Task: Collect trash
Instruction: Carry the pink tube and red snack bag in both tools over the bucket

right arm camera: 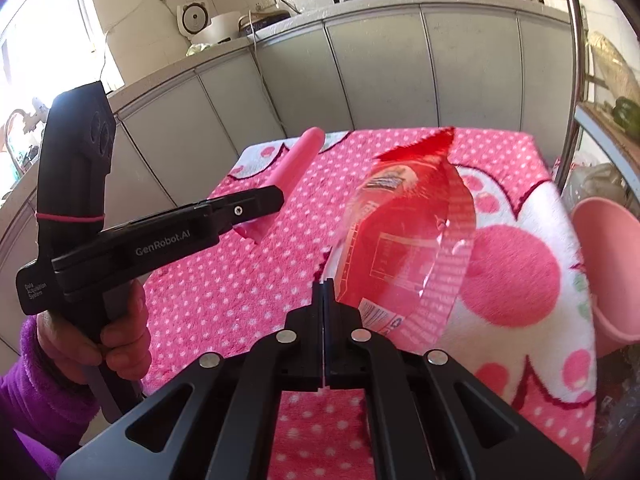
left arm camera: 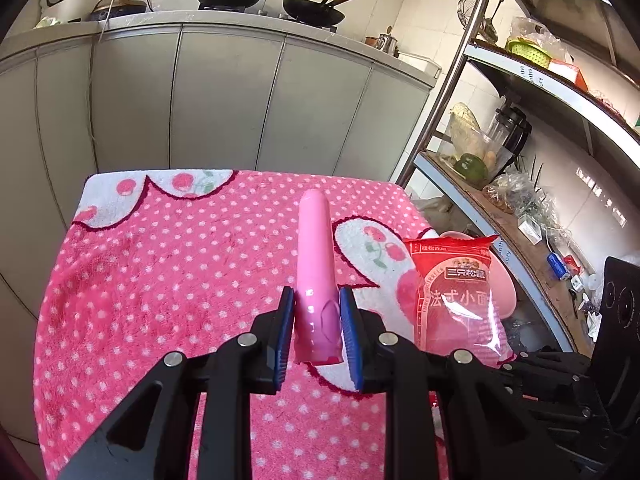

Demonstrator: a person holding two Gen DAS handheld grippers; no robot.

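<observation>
We have both pieces of trash in hand and lifted clear of the counter (left arm camera: 160,280), which is covered in a pink dotted towel. The left gripper (left arm camera: 316,320) pinches the pink tube-like wrapper (left arm camera: 316,248) near its lower end, blue pads pressed on either side, so the wrapper stands up through the centre of the left wrist frame. The right gripper (right arm camera: 325,292) is pressed together on the edge of the red snack bag (right arm camera: 404,240), which fans out above and to the right of the closed jaws in the right wrist frame.

A pink bin (right arm camera: 608,272) sits at the right edge of that frame, just beside the counter. We judge it the likely drop point. To do this well, we keep both pinches firm, carry the thin bag slowly so it does not slip, and open only once each item is over the bin's mouth.
</observation>
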